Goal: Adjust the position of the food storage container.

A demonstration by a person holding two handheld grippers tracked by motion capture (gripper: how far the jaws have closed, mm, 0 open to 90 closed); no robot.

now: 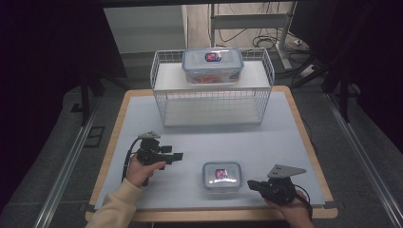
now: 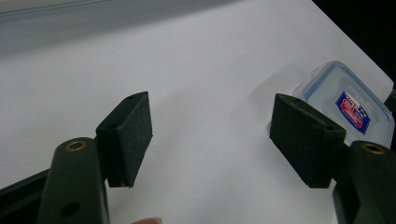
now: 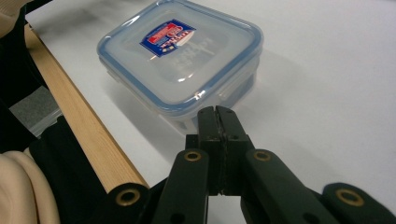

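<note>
White sheeting covers the bench (image 1: 142, 118), where a small lidded container (image 1: 222, 175) sits near the front edge between both hands. Left tongs (image 1: 179, 156) stand spread and empty; right tongs (image 1: 250, 184), pressed together, point at the container from just beside it.

In the high view, a small container (image 1: 222, 175) sits on the table (image 1: 142, 199) at lower centre, between the left gripper (image 1: 177, 156) at its left and the right gripper (image 1: 251, 184) just beside its right. At upper centre, a wire rack (image 1: 212, 102) carries 1 larger container (image 1: 212, 65).
</note>
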